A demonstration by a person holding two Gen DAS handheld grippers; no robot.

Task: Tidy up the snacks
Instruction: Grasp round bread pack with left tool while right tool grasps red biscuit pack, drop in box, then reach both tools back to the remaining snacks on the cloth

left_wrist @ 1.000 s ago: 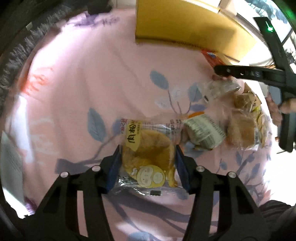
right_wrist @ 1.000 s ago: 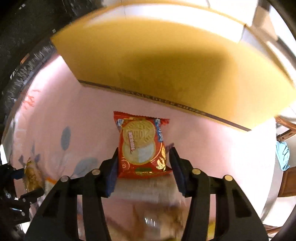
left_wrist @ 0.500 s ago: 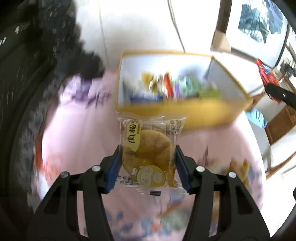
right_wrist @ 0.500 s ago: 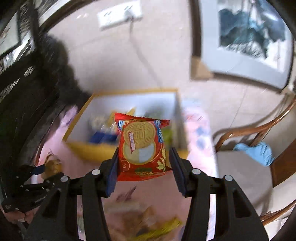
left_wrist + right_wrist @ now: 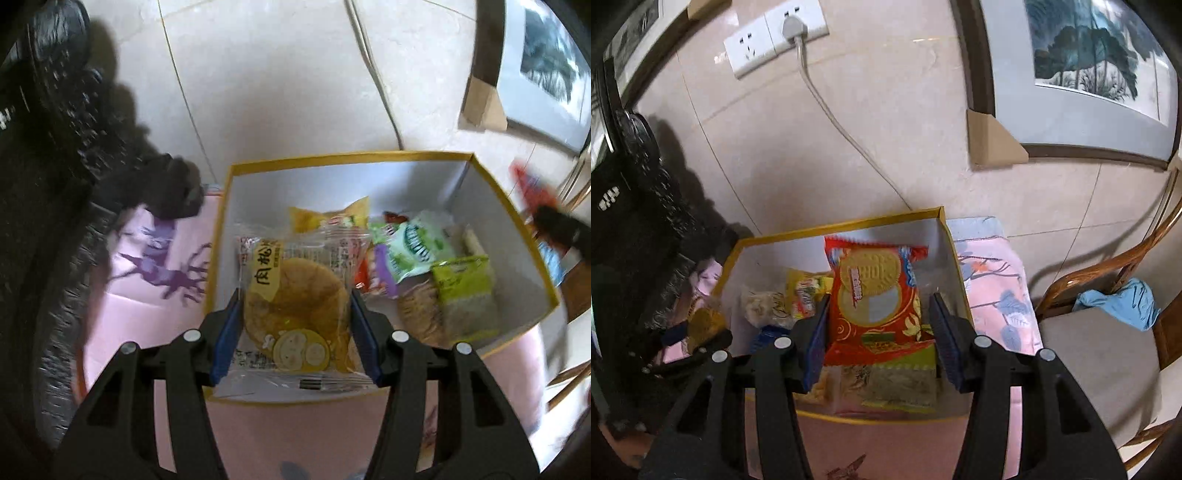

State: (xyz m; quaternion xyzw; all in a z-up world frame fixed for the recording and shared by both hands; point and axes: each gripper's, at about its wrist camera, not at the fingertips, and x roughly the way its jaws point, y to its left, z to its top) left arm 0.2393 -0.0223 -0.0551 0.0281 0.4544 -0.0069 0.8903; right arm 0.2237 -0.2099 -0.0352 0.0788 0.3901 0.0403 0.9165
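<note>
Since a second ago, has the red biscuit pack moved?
Yes. The red biscuit pack, clamped in the right hand-held gripper, went from low against the yellow box's outer wall to above its open top.

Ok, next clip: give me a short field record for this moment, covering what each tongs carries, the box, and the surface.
left tongs: shut on clear-wrapped round pastry, above the box's left part
right tongs: shut on red biscuit packet, above the box's right part
box: yellow-rimmed, white inside, open, holding several snack packets
surface: pink floral cloth
task stage: both snacks not yet released
</note>
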